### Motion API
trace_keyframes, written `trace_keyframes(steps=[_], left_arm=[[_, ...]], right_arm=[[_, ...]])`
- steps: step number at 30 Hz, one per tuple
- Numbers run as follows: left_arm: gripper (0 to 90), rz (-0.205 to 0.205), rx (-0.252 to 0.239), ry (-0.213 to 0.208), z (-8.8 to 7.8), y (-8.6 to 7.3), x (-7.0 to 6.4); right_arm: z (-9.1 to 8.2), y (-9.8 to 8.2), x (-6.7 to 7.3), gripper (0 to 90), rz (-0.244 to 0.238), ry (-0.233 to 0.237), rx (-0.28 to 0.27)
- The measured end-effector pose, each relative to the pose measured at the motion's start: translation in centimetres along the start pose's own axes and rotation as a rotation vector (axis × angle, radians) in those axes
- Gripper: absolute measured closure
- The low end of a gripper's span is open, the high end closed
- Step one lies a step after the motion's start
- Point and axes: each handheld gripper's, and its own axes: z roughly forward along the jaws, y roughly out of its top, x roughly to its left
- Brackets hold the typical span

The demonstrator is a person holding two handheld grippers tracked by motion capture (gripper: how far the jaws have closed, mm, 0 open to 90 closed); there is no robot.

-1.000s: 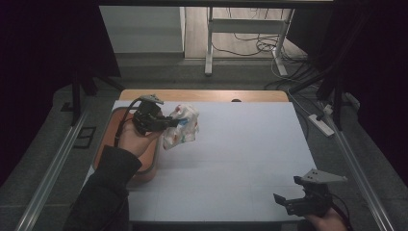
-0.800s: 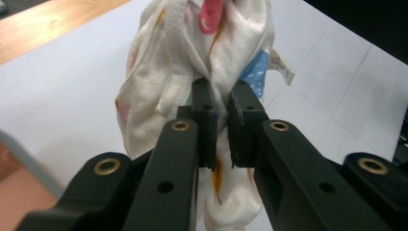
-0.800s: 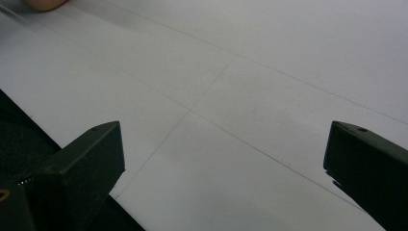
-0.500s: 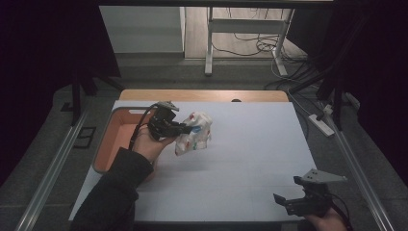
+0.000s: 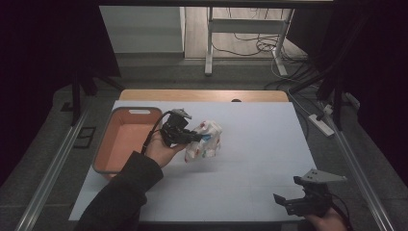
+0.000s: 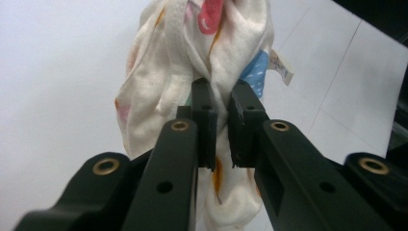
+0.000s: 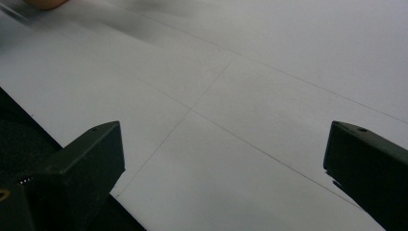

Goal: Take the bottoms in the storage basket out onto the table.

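Two grippers are in my hands. My left gripper [image 5: 192,137] is clamped on a crumpled white cloth with pink, orange and blue prints [image 5: 204,140]; in the left gripper view the black pads [image 6: 246,126] pinch a bunched fold of the fabric [image 6: 192,62], and the rest hangs loose on either side of them, with a small sewn-in label sticking out at one side. In the high view the cloth hangs from my jaws over the left half of the pale grey table surface [image 5: 250,144], nearer the far edge than the near one. It is just beside the orange plastic tub with the grey rim [image 5: 126,139], which stands along the left edge, and I cannot tell whether the lowest folds touch the surface.

My right gripper [image 5: 288,202] sits at the near right corner, well apart from the cloth. In the right gripper view its jaws stand wide apart with bare table [image 7: 240,96] between them.
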Motion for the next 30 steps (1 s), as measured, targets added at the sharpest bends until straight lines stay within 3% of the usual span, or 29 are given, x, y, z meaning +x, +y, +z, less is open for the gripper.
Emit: trace_keyframes(steps=[16,24,30], left_arm=[[81.0,0.017,0.093,0.007,4.8,-1.5,-0.4],[80.2,-0.02,0.107,-0.009,6.0,-2.2,0.2],[79.5,-0.02,0.128,-0.006,6.8,-2.7,0.5]], right_arm=[[0.0,0.0,0.0,0.9,-0.001,0.001,-0.005],[0.0,0.0,0.0,0.9,-0.004,0.002,-0.005],[0.0,0.0,0.0,0.9,-0.009,0.001,-0.003]])
